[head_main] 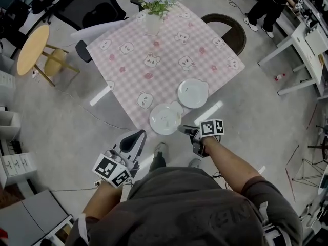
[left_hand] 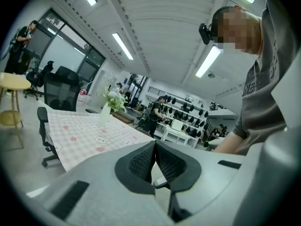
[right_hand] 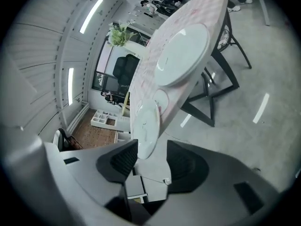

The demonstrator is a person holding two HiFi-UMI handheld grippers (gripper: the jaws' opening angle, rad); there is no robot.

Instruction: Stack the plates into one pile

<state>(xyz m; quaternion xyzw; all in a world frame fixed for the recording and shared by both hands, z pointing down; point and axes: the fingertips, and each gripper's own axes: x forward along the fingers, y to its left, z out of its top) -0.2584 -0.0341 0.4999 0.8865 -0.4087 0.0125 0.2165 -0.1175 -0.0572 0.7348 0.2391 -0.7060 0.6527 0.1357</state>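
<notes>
Where pink tabletop [head_main: 128, 70] corner overhangs open floor [head_main: 246, 117], lower centre: near plate [head_main: 165, 119], far plate [head_main: 192, 93]; R gripper [head_main: 185, 130] fingers released at near plate's rim, L gripper [head_main: 139, 135] fingers clenched, empty.

Two round white plates are lying flat and unstacked on the pink checked tablecloth [head_main: 154, 45]; the nearer plate [head_main: 165, 119] is sitting right at the cloth's closest corner; the farther plate [head_main: 192, 94] is resting just beside it, their rims nearly touching
</notes>
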